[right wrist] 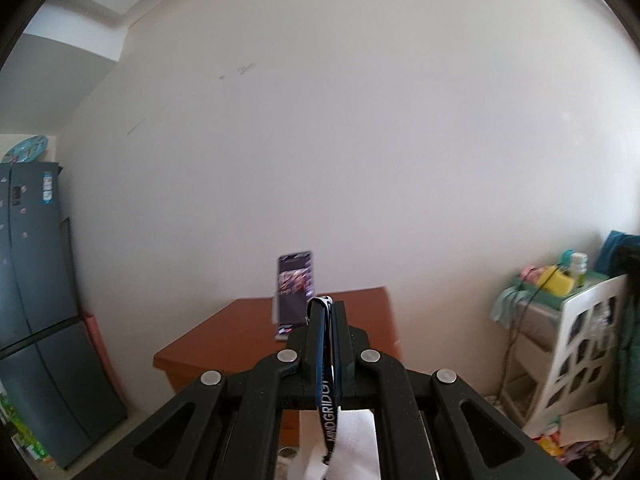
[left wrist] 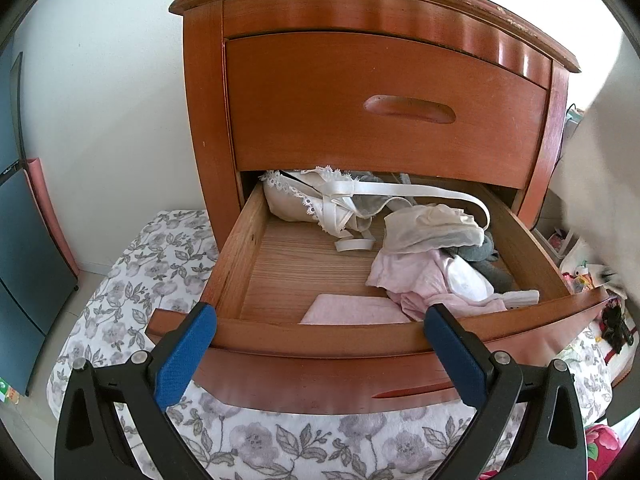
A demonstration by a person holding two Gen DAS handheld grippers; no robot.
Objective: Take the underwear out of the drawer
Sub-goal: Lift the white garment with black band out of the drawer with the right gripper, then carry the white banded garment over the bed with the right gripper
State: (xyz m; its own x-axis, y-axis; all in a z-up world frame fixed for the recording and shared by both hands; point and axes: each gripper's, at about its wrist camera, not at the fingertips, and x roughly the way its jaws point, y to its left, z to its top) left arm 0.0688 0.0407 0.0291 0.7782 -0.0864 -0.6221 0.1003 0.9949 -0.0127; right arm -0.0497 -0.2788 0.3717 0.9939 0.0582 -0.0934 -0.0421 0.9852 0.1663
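Blue-padded left gripper (left wrist: 320, 344) sits nearest the lens, jaws spread wide and holding nothing, one pad at each end of the open drawer (left wrist: 248, 264) front. Left of the wooden nightstand (left wrist: 208, 120), a floral blanket (left wrist: 132, 264) covers the floor side. Inside the drawer, left to right: a white lace-trimmed bra (left wrist: 304, 204) at the back with its strap trailing right, a folded pink cloth (left wrist: 352, 310) at the front, then a cream sheer pair of underwear (left wrist: 432, 228) lying over pink garments (left wrist: 424, 280) and a grey piece. Upper drawer closed. Right gripper (right wrist: 328, 308) points level at a white wall, jaws pinched on a black lettered waistband (right wrist: 330, 424) with white fabric (right wrist: 352, 440) hanging below; a phone (right wrist: 294, 292) stands on the nightstand top beyond.
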